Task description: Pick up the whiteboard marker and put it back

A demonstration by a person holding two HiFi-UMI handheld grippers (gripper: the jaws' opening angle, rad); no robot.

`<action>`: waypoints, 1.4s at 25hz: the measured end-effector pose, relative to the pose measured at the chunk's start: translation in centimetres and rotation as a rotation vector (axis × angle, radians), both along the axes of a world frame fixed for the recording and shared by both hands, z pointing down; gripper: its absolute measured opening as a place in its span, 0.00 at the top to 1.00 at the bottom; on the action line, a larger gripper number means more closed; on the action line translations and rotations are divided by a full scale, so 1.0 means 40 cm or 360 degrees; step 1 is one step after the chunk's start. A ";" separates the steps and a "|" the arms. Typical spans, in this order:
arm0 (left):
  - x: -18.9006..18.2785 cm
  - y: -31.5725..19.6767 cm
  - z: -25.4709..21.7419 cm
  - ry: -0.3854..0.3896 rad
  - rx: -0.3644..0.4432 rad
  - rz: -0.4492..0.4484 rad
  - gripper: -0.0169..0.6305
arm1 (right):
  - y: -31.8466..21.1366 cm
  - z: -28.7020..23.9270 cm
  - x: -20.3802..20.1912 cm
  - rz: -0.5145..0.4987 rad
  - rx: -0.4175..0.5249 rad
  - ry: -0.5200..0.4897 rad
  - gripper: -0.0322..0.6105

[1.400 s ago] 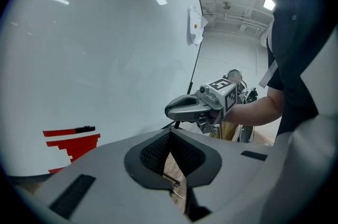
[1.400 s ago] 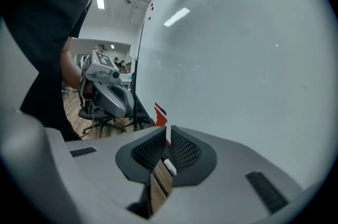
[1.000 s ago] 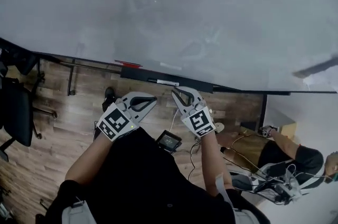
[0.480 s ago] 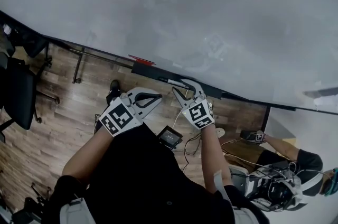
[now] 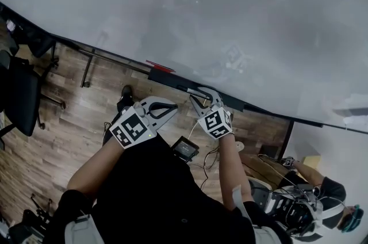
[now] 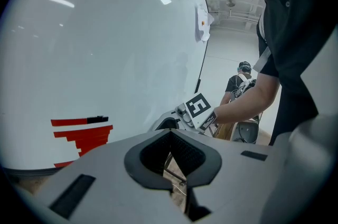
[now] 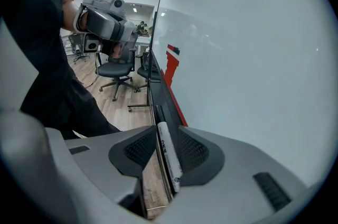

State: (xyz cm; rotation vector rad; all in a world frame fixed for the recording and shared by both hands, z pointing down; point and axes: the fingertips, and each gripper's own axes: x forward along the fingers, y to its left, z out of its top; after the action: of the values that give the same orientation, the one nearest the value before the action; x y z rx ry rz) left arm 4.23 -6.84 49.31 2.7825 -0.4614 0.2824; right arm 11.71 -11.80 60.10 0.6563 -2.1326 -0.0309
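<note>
The whiteboard marker (image 7: 169, 157), white with a dark cap, lies lengthwise in the black tray (image 7: 157, 104) under the whiteboard. My right gripper (image 7: 168, 138) stands open astride it, with a gap on the left side, and its pads do not press it. In the head view the right gripper (image 5: 199, 96) has its tips at the tray (image 5: 167, 76), where the marker (image 5: 187, 88) shows as a pale bar. My left gripper (image 5: 168, 106) hangs beside it, short of the tray. Its jaws (image 6: 170, 136) are shut with nothing between them.
The whiteboard (image 5: 230, 12) fills the upper head view, with a red strip (image 5: 160, 66) at its lower edge. Black office chairs (image 5: 17, 105) stand on the wooden floor at left. Another person (image 5: 313, 202) sits at lower right. A small screen device (image 5: 184, 149) hangs by my body.
My right gripper has moved forward to the tray, and its tips now straddle the marker lying there. My left gripper has barely moved. The head view has tilted.
</note>
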 end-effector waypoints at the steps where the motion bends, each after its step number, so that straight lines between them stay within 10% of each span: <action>1: 0.000 0.002 0.001 -0.0002 -0.0002 0.0003 0.95 | 0.000 0.004 -0.001 -0.0007 -0.0003 0.0010 0.74; 35: -0.018 0.038 0.037 -0.0038 -0.0025 0.0039 0.95 | 0.034 0.033 0.008 -0.0092 -0.0173 0.0032 0.83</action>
State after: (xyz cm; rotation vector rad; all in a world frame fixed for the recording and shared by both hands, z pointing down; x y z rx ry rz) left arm 3.50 -5.34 50.80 2.7739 -0.4287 0.3237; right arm 12.03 -10.45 61.41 0.5288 -2.1175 0.0464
